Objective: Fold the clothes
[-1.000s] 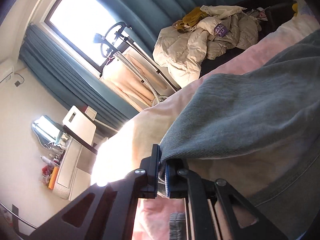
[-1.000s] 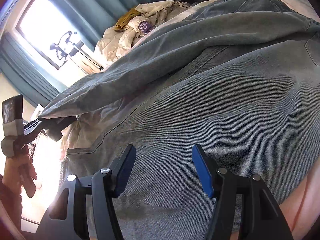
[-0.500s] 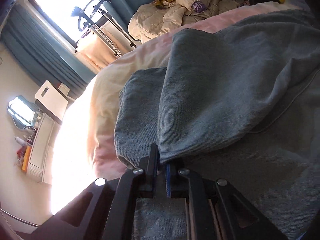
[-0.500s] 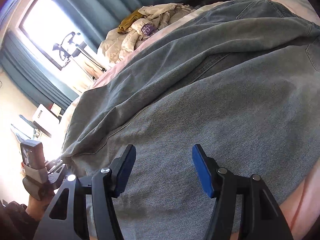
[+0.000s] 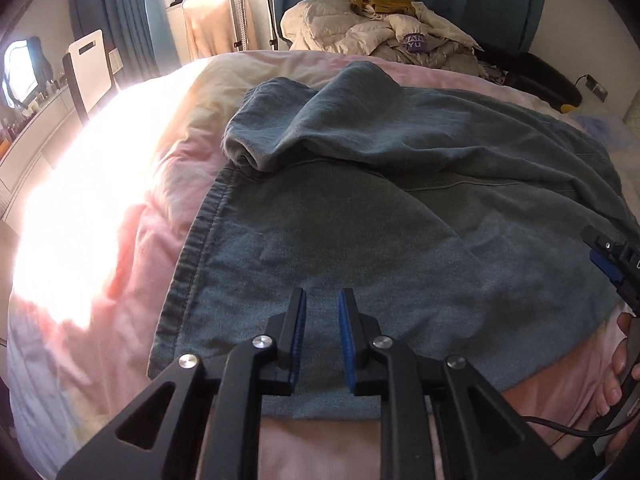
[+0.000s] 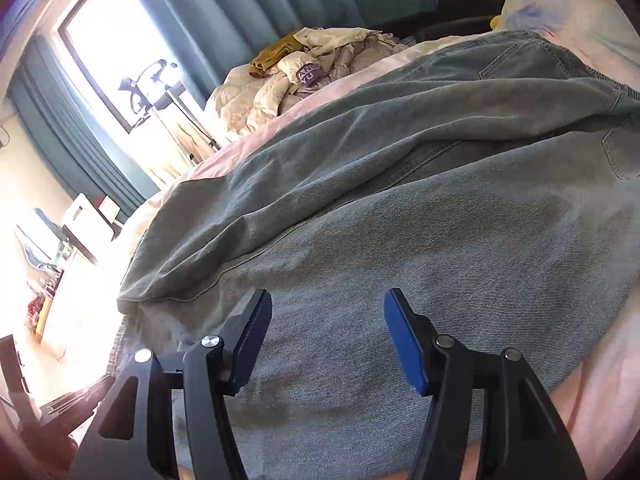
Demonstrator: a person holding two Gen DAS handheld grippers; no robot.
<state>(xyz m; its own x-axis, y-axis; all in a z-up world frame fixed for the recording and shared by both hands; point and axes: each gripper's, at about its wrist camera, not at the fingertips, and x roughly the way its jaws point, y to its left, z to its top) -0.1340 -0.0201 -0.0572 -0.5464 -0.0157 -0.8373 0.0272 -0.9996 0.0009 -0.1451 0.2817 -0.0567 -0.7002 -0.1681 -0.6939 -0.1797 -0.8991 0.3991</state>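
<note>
With the upper trouser leg of the blue-grey denim jeans (image 5: 400, 208) laid roughly over the lower one, the lengthwise leg-on-leg fold is judged done; the step in hand is the release of the hem end.

- Left hand-held gripper (image 5: 322, 336): jaws are opening, gap narrow, nothing seen between the blue pads. It is held just above the jeans, near their hem edge; contact with the cloth cannot be confirmed.
- Right hand-held gripper (image 6: 328, 336): jaws stand wide and empty, hovering over the jeans' mid-section. In the left wrist view it is seen at the jeans' near-right edge (image 5: 612, 264), gripped by a hand (image 5: 618, 372).
- Jeans are spread flat on the pink quilted bed (image 5: 120, 240); hem end toward the sunlit side, waistband and pocket toward the opposite side. The top leg's cuff (image 5: 256, 148) is bunched and sits short of the lower leg's stitched hem.
- Cream puffer coat pile (image 5: 380, 36) lies well beyond the jeans, clear of the work.

Next move, as judged: the bunched cuff is to be re-pinched and squared to the lower hem, then the hem end is to be gripped through both layers and carried over toward the waistband. A pinch deep enough to catch both legs is called for; a one-layer grab would likely undo the stack.
</note>
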